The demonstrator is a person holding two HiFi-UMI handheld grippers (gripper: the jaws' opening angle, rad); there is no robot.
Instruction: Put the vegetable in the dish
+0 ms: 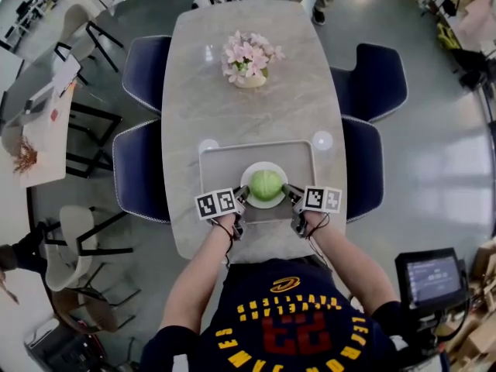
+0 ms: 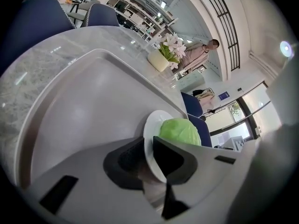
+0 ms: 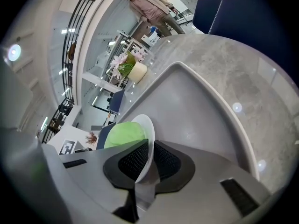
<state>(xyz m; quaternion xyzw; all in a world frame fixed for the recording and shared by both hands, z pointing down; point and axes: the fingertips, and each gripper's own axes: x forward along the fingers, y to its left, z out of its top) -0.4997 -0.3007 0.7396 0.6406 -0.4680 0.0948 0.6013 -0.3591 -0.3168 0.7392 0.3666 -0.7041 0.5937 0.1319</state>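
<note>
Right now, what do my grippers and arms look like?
The left gripper and right gripper are light grey, each with black textured pads and a white cube of black square markers. Dark cords loop at the wrists. The shirt is navy, short-sleeved, printed yellow and red.

Brightness: bright, even indoor light in all three views.
Source: ceiling lights overhead, with daylight through the far windows.
Glare: two round light spots on the counter by the far corners of the tray, and a pale sheen on the floor.
Shadows: soft and faint along the tray's inner wall.
Distortion: strong fisheye bulge, with dark rounded corners in both gripper views.
Focus: the fingers and the rim of the dish near the lens look soft, and a lamp flares at the edge.
</note>
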